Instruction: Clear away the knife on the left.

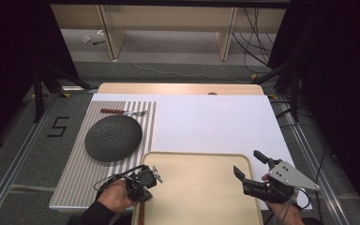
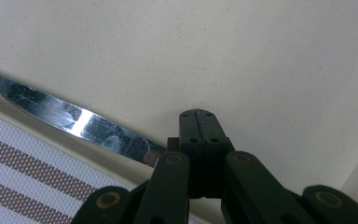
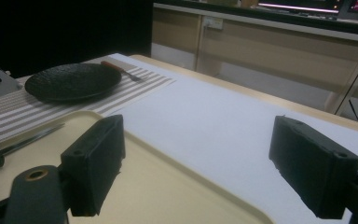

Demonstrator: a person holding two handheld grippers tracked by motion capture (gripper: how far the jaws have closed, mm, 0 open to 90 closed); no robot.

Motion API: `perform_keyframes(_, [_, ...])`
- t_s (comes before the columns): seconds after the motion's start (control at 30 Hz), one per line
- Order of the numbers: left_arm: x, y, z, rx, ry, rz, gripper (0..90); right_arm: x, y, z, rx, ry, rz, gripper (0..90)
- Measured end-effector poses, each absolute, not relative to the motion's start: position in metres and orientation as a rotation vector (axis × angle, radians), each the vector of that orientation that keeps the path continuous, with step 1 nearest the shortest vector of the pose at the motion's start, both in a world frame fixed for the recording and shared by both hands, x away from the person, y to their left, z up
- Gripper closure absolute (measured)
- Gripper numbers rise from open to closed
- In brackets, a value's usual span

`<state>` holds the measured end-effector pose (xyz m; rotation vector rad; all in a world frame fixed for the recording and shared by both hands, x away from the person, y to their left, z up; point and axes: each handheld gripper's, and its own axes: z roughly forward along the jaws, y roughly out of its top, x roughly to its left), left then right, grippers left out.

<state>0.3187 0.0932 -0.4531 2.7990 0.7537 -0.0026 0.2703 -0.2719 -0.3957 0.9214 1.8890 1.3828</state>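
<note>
While clamped: knife (image 2: pixel 74 119), left gripper (image 2: pixel 200 128).

High view looks forward and down over the whole table (image 1: pixel 215 122). Left gripper view sits close above the tray (image 2: pixel 261 60). Right gripper view looks low across tray and plate (image 3: pixel 72 81).

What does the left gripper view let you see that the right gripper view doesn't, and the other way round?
The left gripper view gives a close look at the knife blade with its serrated tip, and the left gripper with jaws closed at the blade's handle end.

The right gripper view adds the dark plate, the fork behind it, the white table cover, and the right gripper with jaws wide apart and nothing between them.

Both show the beige tray, the striped placemat and the knife.
</note>
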Motion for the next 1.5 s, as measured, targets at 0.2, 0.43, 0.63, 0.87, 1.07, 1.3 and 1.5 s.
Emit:
perform_keyframes(0.2, [0.319,0.095,-0.452,2.787,0.765,0.001,89.2,0.270,-0.272,-0.396,0.923,1.890,1.383,19.1])
perform_keyframes(0.43, [0.318,0.096,-0.451,2.771,0.778,0.016,82.8,0.270,-0.272,-0.396,0.923,1.890,1.383,19.1])
perform_keyframes(0.63, [0.318,0.097,-0.449,2.722,0.785,0.004,64.5,0.270,-0.272,-0.396,0.921,1.890,1.383,19.2])
perform_keyframes(0.87, [0.319,0.096,-0.450,2.708,0.798,0.039,45.3,0.270,-0.272,-0.396,0.921,1.890,1.383,19.2])
perform_keyframes(1.07, [0.319,0.095,-0.446,2.665,0.810,0.034,30.2,0.270,-0.272,-0.396,0.920,1.890,1.383,19.2])
perform_keyframes(1.3, [0.319,0.094,-0.441,2.613,0.821,0.047,16.9,0.270,-0.272,-0.396,0.920,1.890,1.383,19.2])
perform_keyframes(1.5, [0.318,0.097,-0.432,2.524,0.811,0.087,16.1,0.270,-0.272,-0.396,0.919,1.891,1.383,19.2])
